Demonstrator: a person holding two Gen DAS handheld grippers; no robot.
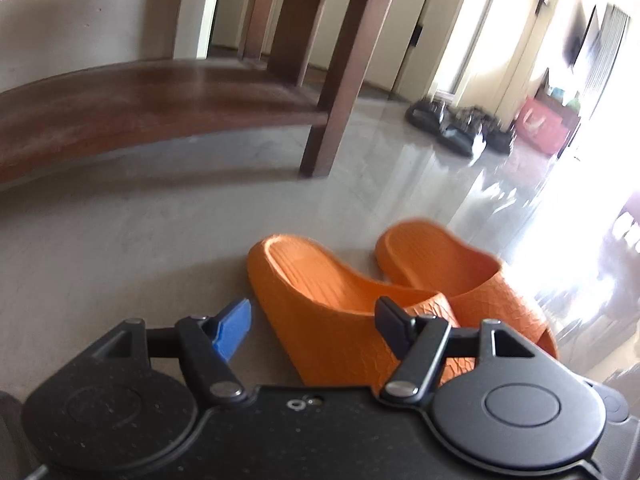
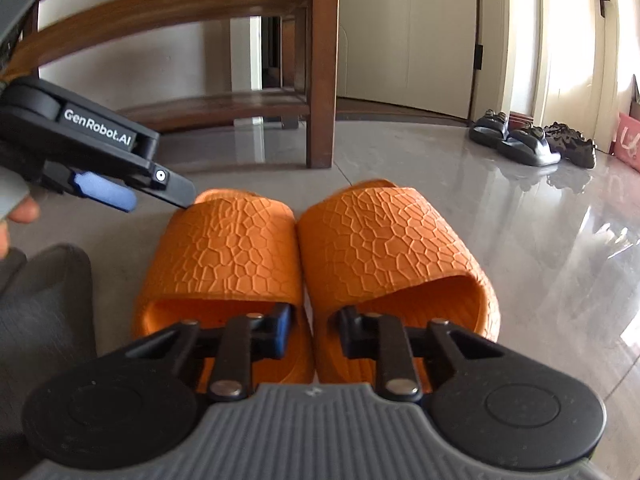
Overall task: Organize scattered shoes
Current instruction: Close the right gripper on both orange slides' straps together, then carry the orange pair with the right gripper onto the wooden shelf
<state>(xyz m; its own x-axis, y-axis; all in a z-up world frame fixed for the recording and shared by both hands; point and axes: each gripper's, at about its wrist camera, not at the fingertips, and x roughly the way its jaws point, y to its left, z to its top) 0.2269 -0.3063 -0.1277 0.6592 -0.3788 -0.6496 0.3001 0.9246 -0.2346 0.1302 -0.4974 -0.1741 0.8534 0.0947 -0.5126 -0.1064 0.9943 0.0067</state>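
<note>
Two orange textured slippers lie side by side on the grey floor. In the right wrist view the left slipper (image 2: 236, 248) and the right slipper (image 2: 384, 240) touch along their inner edges. My right gripper (image 2: 314, 330) is open, its jaws straddling the two inner walls at the slippers' open ends. My left gripper (image 1: 314, 320) is open around the near slipper (image 1: 320, 304), beside the second slipper (image 1: 448, 268). The left gripper also shows in the right wrist view (image 2: 160, 196), touching the left slipper's far corner.
A dark wooden shoe rack (image 1: 168, 96) stands behind the slippers, its leg (image 2: 320, 80) close to them. Dark sandals (image 2: 516, 140) and black shoes (image 2: 572, 142) lie by the doors at the far right. A pink bag (image 1: 540, 124) stands beyond them.
</note>
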